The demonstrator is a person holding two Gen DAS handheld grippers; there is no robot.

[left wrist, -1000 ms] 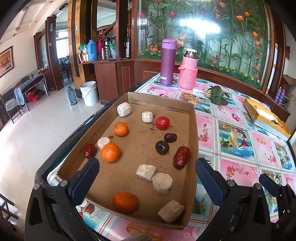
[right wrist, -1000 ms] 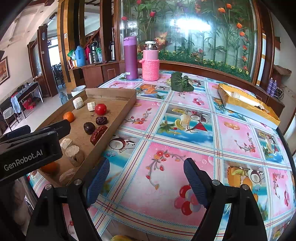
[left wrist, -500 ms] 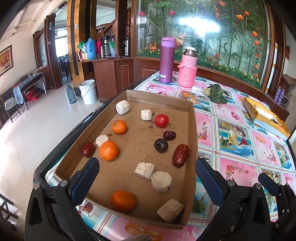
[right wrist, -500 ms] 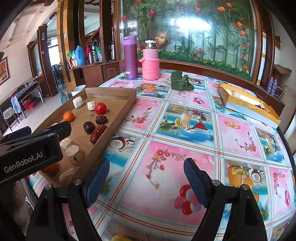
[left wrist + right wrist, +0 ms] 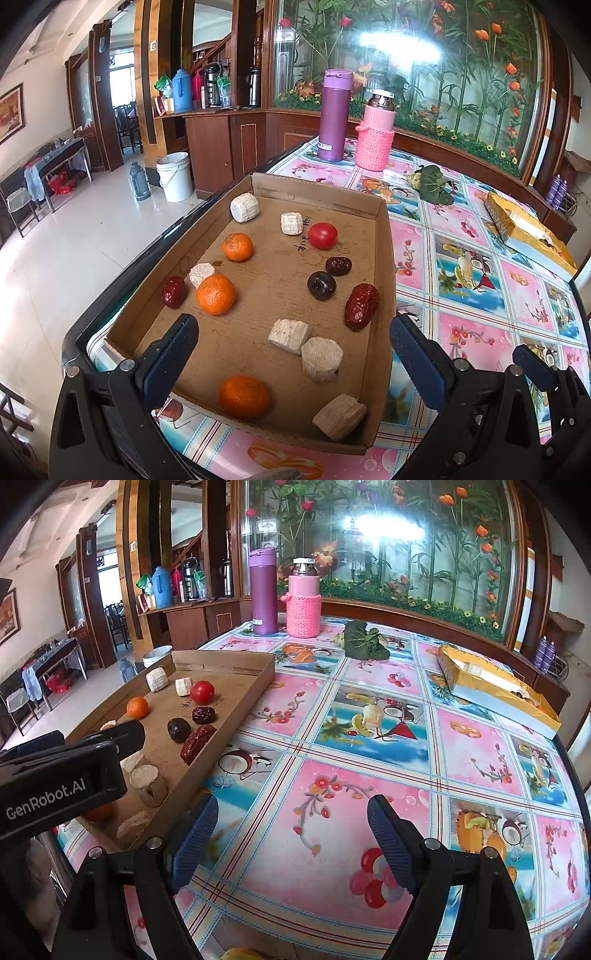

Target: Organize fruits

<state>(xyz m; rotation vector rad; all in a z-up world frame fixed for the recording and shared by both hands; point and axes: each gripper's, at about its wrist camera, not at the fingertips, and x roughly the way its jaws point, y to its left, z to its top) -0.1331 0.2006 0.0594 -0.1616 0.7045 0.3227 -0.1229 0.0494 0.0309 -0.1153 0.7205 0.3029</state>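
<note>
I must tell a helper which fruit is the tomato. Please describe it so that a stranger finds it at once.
Look in the shallow cardboard tray at the table's left edge, toward its far end. The tomato lies there, right of a small pale block and beyond a wrinkled dark date. It is the only smooth, bright red, round fruit; the oranges are orange, the dates wrinkled.

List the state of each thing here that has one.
Left gripper: open, empty.
Right gripper: open, empty.
Cardboard tray: open-topped, fruit scattered inside.
Purple flask: upright, lid shut.
Pink bottle: upright, capped.
Yellow box: open.
</note>
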